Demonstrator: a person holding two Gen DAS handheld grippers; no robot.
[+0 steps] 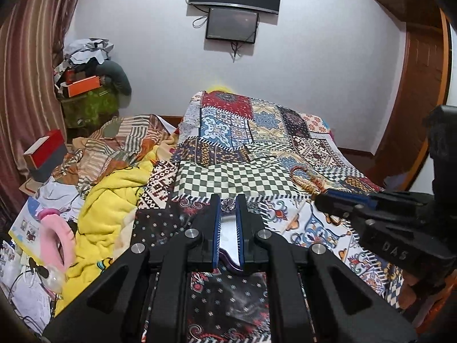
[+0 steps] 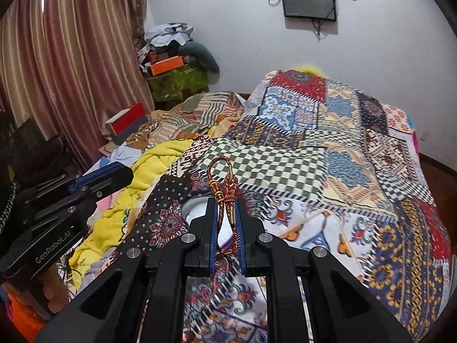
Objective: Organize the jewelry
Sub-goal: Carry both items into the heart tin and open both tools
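Note:
My right gripper [image 2: 227, 200] is shut on a red-and-gold braided bracelet [image 2: 225, 191], whose loop sticks up past the tips above the patchwork bedspread [image 2: 328, 171]. In the left wrist view the bracelet [image 1: 304, 178] pokes out beyond the right gripper [image 1: 318, 200]. My left gripper [image 1: 227, 200] hangs over a white, purple-rimmed oval object [image 1: 228, 237]. Its fingers stand a narrow gap apart, with a small silver filigree piece [image 1: 227, 204] showing between the tips. Whether it grips that piece is unclear. The white object [image 2: 194, 208] lies just left of the right gripper. The left gripper [image 2: 130, 174] is further left.
A crumpled yellow blanket [image 1: 114, 197] and a pink plush item [image 1: 57, 234] lie left of the bedspread among papers and cables. A red box [image 1: 45, 148] and a pile of boxes [image 1: 85, 85] stand by the curtain. A wooden door [image 1: 414, 100] is on the right.

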